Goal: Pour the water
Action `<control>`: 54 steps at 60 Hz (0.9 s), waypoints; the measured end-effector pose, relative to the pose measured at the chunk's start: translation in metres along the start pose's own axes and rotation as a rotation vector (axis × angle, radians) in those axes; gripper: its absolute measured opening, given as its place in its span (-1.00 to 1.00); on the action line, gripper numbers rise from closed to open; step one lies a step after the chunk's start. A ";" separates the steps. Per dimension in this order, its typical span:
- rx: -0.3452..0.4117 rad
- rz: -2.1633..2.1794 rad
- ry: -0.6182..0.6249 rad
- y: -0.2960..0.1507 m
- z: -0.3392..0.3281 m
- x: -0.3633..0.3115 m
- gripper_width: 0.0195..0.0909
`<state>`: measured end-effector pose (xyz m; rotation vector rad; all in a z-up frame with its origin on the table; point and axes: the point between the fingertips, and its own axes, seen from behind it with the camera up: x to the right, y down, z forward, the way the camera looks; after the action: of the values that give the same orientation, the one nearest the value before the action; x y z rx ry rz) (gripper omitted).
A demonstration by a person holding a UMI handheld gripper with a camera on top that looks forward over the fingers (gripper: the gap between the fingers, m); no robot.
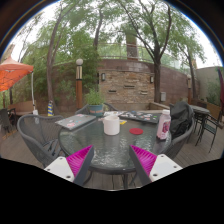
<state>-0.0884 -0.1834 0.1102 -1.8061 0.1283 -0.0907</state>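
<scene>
The tool [113, 160] is held level and well back from the bench [95, 140], its two fingers pointing forward with the pink pads [79, 158] facing each other — spread wide, with nothing between them. Beyond the fingers, on the round glass bench, stand one white jug [111, 123] near the middle and one bottle [164, 125] with a pink label off to the right; a small red thing [136, 131] lies between them. Chairs ring the bench — one at the left [38, 135] shows clearly, one at the right [183, 138]. Behind are a stone wall [128, 85] and trees [60, 40].
</scene>
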 end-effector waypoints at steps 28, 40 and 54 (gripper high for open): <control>0.116 -0.016 0.115 -0.017 0.081 0.173 0.70; 0.119 0.062 0.176 -0.007 0.173 0.262 0.75; 0.083 0.018 0.180 -0.006 0.242 0.292 0.44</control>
<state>0.2329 0.0112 0.0563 -1.7120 0.2654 -0.2425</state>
